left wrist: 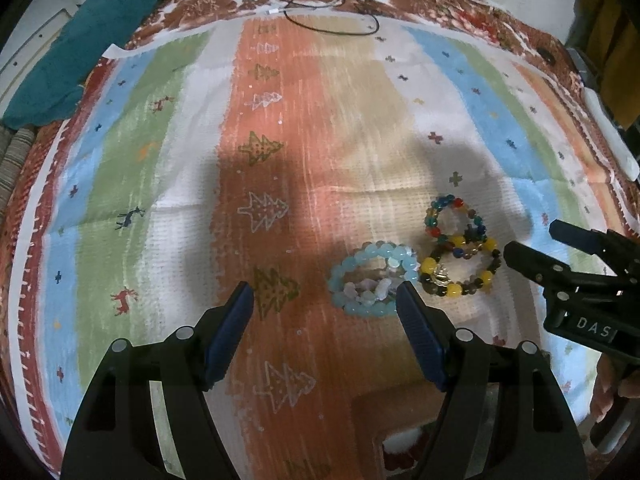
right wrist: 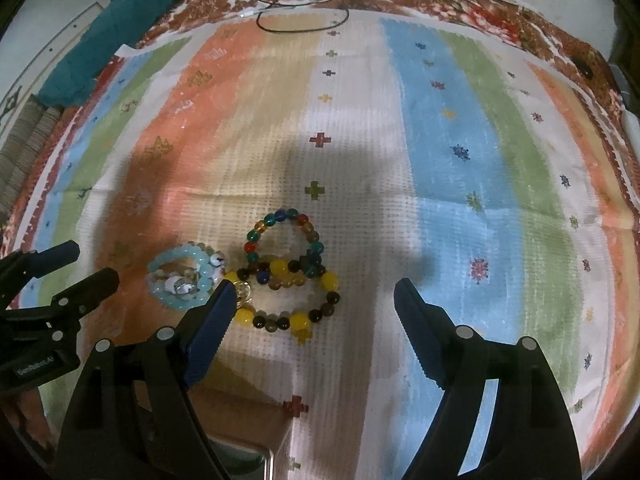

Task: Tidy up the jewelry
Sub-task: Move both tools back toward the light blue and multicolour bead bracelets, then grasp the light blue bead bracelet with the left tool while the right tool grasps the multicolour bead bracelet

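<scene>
Left wrist view: left claw (left wrist: pixel 325 300) spread wide, empty, above striped cloth (left wrist: pixel 280 160). Pale blue bracelet (left wrist: pixel 370 278) lies just beyond its right fingertip. Yellow-and-dark bracelet (left wrist: pixel 460 270) beside it, touching; multicolour bracelet (left wrist: pixel 456 216) overlaps that one's far side. Right claw (left wrist: pixel 528 246) at right edge, tips apart.

Right wrist view: right claw (right wrist: pixel 312 294) spread, empty; left fingertip covers yellow-and-dark bracelet (right wrist: pixel 288 296) rim. Multicolour bracelet (right wrist: pixel 284 236) beyond, pale blue bracelet (right wrist: pixel 184 276) left. Black cable (right wrist: pixel 304 20) and teal cloth (right wrist: pixel 116 32) at far edge.
</scene>
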Tool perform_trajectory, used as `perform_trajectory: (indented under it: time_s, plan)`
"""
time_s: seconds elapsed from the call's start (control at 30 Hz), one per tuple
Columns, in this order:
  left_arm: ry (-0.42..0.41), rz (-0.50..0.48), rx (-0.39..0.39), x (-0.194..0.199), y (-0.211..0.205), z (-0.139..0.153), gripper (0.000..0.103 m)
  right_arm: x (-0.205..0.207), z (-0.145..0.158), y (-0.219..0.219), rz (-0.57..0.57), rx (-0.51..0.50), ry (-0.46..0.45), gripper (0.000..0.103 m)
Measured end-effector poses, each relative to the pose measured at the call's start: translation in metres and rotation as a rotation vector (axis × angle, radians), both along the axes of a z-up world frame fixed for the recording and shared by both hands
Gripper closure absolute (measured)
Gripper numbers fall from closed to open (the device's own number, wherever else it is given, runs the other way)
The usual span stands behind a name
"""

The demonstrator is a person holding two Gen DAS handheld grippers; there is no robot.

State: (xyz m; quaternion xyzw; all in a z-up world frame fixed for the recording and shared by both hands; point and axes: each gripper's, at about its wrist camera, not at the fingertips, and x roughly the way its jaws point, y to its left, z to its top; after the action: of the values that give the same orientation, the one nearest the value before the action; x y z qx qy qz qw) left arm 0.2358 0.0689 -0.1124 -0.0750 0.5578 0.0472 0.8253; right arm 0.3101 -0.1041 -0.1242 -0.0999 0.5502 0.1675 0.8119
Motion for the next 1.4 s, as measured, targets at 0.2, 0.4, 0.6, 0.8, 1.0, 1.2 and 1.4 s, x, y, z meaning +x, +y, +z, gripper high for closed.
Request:
perform_trajectory:
  time_s: [0.2,0.4,0.6,0.8,1.0,1.2,1.4]
  plan:
    - [0.038,-0.008,-0.005,0.009,0.004,-0.017,0.03,0.01,-0.012,0.001,-0.013,-0.002,0.023,0.022]
    - [0.065,-0.016,-0.004,0.017,0.007,-0.031,0.031,0.018,-0.019,0.008,-0.007,-0.014,0.033,0.022]
    - [0.081,-0.019,-0.003,0.023,0.01,-0.039,0.031,0.024,-0.028,0.014,0.003,-0.023,0.046,0.022]
    - [0.099,-0.034,0.006,0.028,0.007,-0.047,0.031,0.031,-0.035,0.019,0.016,-0.041,0.065,0.028]
    - [0.107,-0.043,0.015,0.036,0.005,-0.055,0.031,0.036,-0.043,0.021,0.013,-0.042,0.081,0.035]
    - [0.106,-0.057,0.028,0.044,0.001,-0.061,0.031,0.041,-0.049,0.026,0.021,-0.043,0.092,0.045]
    - [0.101,-0.087,0.06,0.055,-0.008,-0.065,0.044,0.046,-0.053,0.034,0.042,-0.06,0.075,0.066]
